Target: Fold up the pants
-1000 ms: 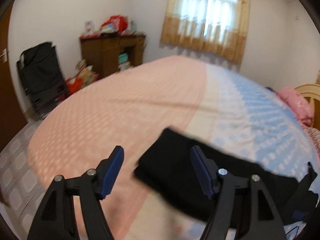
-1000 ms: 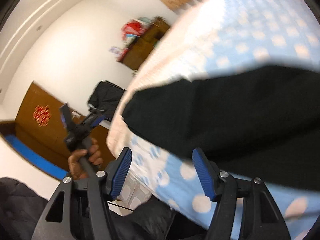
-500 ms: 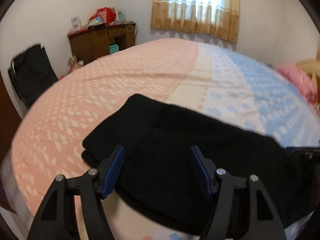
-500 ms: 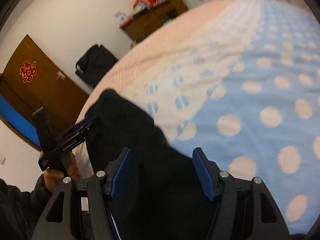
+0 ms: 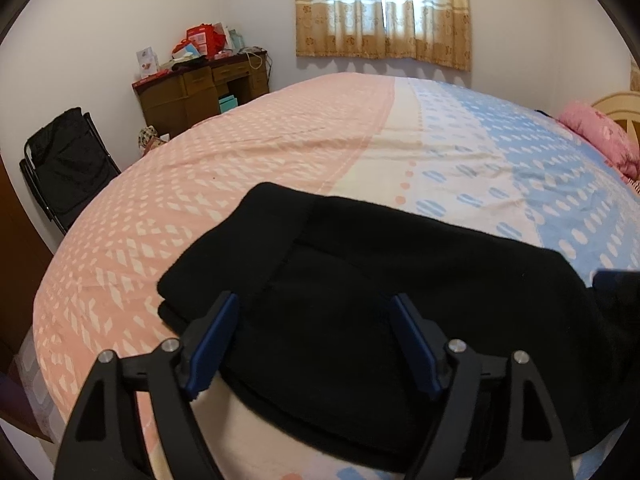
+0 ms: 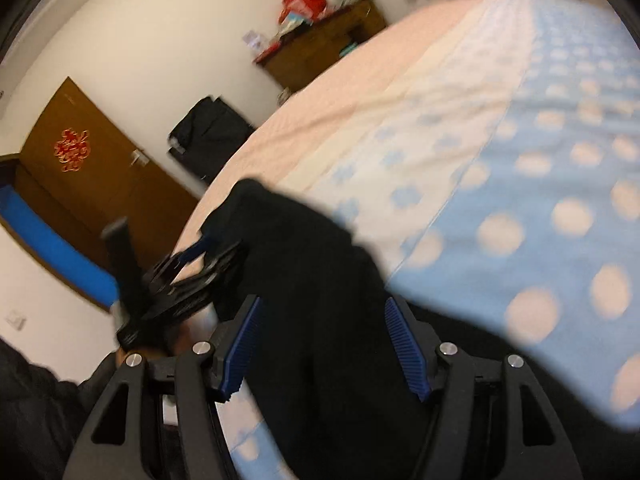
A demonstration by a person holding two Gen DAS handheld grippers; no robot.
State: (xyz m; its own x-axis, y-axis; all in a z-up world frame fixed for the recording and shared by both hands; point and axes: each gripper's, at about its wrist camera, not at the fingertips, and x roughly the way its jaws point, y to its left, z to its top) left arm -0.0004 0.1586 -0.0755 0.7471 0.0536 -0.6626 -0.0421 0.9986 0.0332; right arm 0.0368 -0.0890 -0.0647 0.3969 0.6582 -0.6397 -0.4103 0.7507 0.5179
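Note:
Black pants (image 5: 400, 280) lie folded in a flat rectangle near the front edge of the bed (image 5: 280, 152). My left gripper (image 5: 314, 340) hovers low over their left part, jaws opening, with cloth under the gap and neither blue pad pressing on it. In the blurred right wrist view the pants (image 6: 312, 264) run between the spread fingers of my right gripper (image 6: 324, 344), which grips nothing. The left gripper (image 6: 188, 264) shows there at the pants' far end, held by a hand in a dark sleeve.
A pink, cream and blue patterned sheet covers the bed. A pink pillow (image 5: 596, 136) and a cream headboard (image 5: 616, 104) sit at the right. A cluttered brown desk (image 5: 200, 92) and a black folding chair (image 5: 64, 168) stand by the left wall. A brown door (image 6: 92, 176) is behind.
The left gripper dropped down onto the pants' left part and its jaws spread wider. The right gripper swung across the bed until the pants' other end lay between its fingers.

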